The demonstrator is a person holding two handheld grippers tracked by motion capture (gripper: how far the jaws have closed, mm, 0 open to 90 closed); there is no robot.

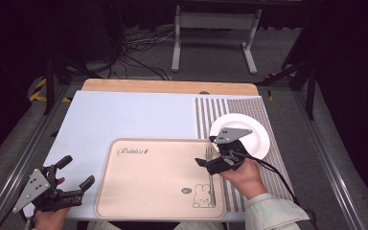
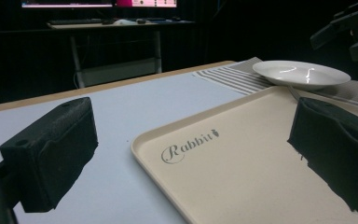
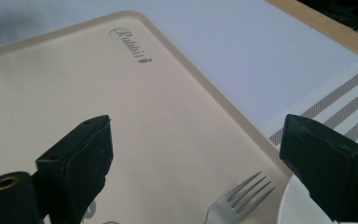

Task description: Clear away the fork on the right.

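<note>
right gripper [image 1: 208, 154] hovers tilted, jaws wide and empty, seemingly just above the fork [image 1: 211, 179].

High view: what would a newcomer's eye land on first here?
The beige tray printed with "Rabbit", at the table's near edge, with a fork lying along its right side. Next, the white plate on the striped mat to the right, and the right gripper, jaws open, above the fork.

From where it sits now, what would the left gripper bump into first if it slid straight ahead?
Probably the beige tray: its near-left rim lies between the open left gripper's jaws. Farther on stands the white plate; depth is uncertain.
</note>
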